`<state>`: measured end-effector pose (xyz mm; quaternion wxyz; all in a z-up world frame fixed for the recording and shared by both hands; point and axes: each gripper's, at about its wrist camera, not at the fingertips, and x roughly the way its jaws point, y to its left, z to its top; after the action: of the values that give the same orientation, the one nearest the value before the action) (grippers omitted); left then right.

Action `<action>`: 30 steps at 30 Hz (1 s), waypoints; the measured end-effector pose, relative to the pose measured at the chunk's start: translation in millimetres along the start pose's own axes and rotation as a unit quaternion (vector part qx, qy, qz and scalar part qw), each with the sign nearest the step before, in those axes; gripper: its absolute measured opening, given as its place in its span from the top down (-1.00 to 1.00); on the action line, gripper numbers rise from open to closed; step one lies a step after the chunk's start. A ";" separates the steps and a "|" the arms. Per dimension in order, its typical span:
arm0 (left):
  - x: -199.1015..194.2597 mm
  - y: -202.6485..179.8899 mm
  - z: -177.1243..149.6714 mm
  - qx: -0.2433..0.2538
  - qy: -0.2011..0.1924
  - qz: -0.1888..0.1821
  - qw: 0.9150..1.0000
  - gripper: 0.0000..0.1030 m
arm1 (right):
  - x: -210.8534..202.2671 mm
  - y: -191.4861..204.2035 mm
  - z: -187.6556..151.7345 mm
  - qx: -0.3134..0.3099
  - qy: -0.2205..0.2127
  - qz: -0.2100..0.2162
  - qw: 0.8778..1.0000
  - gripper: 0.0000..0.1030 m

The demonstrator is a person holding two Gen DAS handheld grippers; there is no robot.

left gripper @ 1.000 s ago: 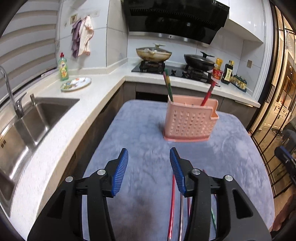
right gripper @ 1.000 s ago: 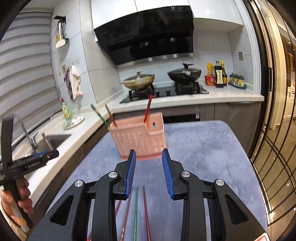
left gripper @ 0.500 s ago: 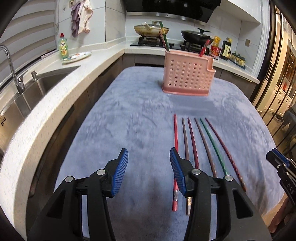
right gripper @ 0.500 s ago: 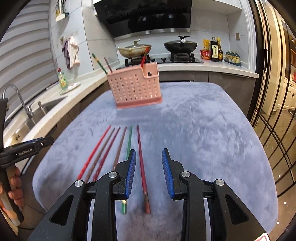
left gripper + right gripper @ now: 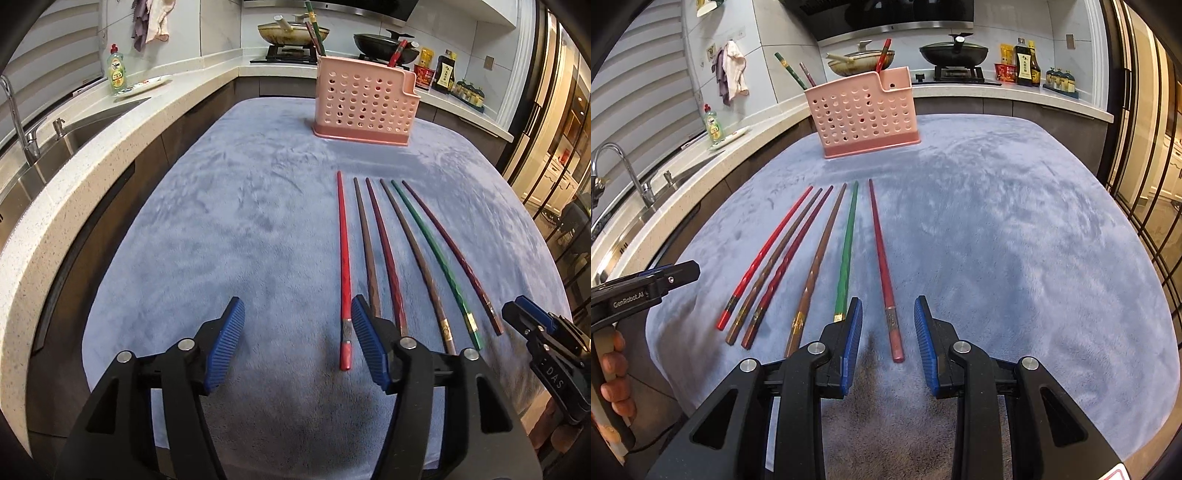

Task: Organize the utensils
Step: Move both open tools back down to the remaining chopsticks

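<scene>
Several chopsticks lie side by side on the blue-grey cloth (image 5: 229, 229), tips toward a pink perforated holder (image 5: 365, 99) (image 5: 864, 114) in which three more chopsticks stand. My left gripper (image 5: 295, 314) hovers low over the near end of the row with its jaws opening. The bright red chopstick (image 5: 345, 277) ends just inside its right finger, untouched. My right gripper (image 5: 887, 314) is open over the thick end of the rightmost dark red chopstick (image 5: 882, 266), pads clear of it. The green chopstick (image 5: 846, 266) passes under its left finger. Each gripper shows at the edge of the other's view (image 5: 524, 317) (image 5: 676, 273).
A speckled counter (image 5: 92, 158) with a sink and faucet (image 5: 22, 125) runs along the left, carrying a green soap bottle (image 5: 117, 72) and a plate. Behind the holder is a stove with two pans (image 5: 955, 51), and sauce bottles (image 5: 1023, 62) stand at the back right.
Both grippers have sunk toward the cloth and tilted down, bringing the row of chopsticks into full view close in front. The left jaws have spread wider. The right jaws keep the same gap.
</scene>
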<state>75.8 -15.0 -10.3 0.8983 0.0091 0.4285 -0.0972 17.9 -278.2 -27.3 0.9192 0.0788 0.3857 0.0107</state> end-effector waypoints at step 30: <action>30.7 -16.3 -23.3 0.011 0.044 -0.017 0.999 -0.10 | 23.2 0.4 -12.7 -0.002 0.025 -0.007 1.000 0.84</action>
<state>73.8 -33.8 -47.7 0.8764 0.0163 0.4668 -0.1171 25.2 -274.1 -52.4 0.9097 0.0735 0.4087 0.0070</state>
